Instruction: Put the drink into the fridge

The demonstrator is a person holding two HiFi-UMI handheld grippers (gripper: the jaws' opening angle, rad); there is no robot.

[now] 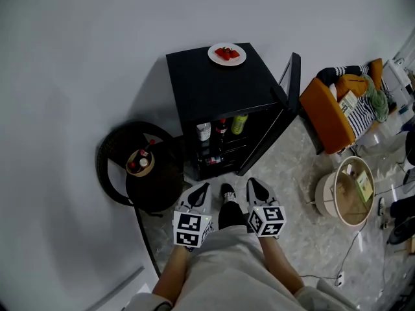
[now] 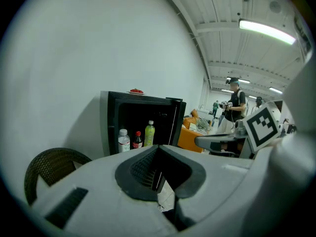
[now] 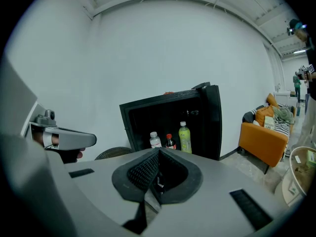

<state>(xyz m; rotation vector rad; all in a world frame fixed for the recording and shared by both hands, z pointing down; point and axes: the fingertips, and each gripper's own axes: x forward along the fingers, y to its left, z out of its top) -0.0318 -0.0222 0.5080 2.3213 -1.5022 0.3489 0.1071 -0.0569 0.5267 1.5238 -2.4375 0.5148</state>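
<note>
The black mini fridge (image 1: 214, 83) stands against the wall with its door (image 1: 290, 86) swung open to the right. Side by side on its upper shelf are a water bottle (image 1: 203, 132), a red-capped cola bottle (image 1: 222, 127) and a green bottle (image 1: 239, 124). Left of the fridge, a small basket (image 1: 140, 162) holds more small bottles. My left gripper (image 1: 202, 188) and right gripper (image 1: 254, 185) hang side by side in front of the fridge, well short of it. Both are shut and empty. The same three bottles show in the left gripper view (image 2: 138, 140) and the right gripper view (image 3: 170, 141).
A plate of strawberries (image 1: 227, 54) sits on the fridge top. The basket rests on a dark round table (image 1: 155, 186) beside a wicker chair (image 1: 110, 157). To the right are an orange armchair (image 1: 327, 118) with clothes and a round tub (image 1: 350, 190). A person (image 2: 236, 105) stands far off.
</note>
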